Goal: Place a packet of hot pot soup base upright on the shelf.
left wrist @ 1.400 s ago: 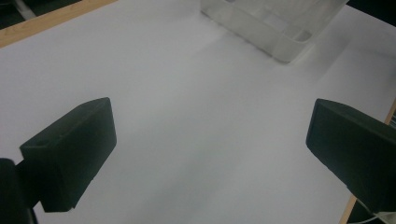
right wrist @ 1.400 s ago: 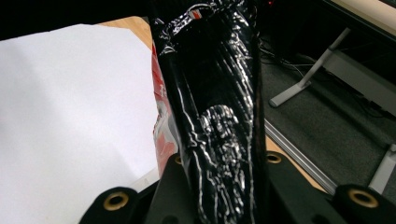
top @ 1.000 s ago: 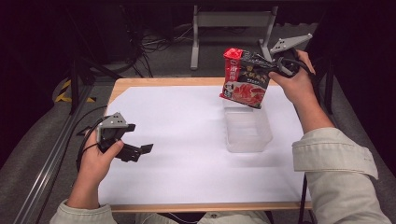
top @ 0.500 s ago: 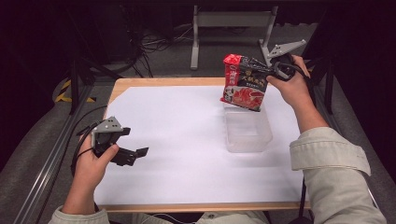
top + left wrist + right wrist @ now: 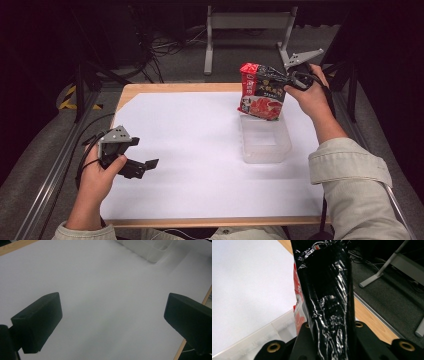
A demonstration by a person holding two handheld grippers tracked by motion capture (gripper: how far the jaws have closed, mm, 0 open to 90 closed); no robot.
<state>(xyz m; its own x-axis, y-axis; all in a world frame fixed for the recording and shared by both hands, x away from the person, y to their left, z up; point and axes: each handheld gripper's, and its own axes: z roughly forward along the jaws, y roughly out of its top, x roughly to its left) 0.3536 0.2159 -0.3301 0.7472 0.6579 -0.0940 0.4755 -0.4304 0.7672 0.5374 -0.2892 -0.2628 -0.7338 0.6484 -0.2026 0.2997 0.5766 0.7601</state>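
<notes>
Noodle packet (image 5: pixel 261 91) is held clamped in right gripper (image 5: pixel 289 80) above clear tub (image 5: pixel 265 140), left gripper (image 5: pixel 145 166) jaws apart and idle; lowering into the tub and release judged next.

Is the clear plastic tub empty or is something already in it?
Empty: the clear tub shows bare walls and floor; the red-and-black packet hangs above its far end.

glossy film, clear plastic, matt paper

the noodle packet (image 5: pixel 261 91) was crinkled plastic film, glossy black and red, catching bright highlights along its creases. the tub (image 5: pixel 265 141) was translucent plastic, smooth and faintly frosted. the table (image 5: pixel 165 89) showed pale wood at its edges under a sheet (image 5: pixel 195 145) of smooth, matt white paper. the left gripper (image 5: pixel 112 322) had matt black plastic jaws, and brass-coloured metal inserts dotted the right gripper (image 5: pixel 329 340).
</notes>
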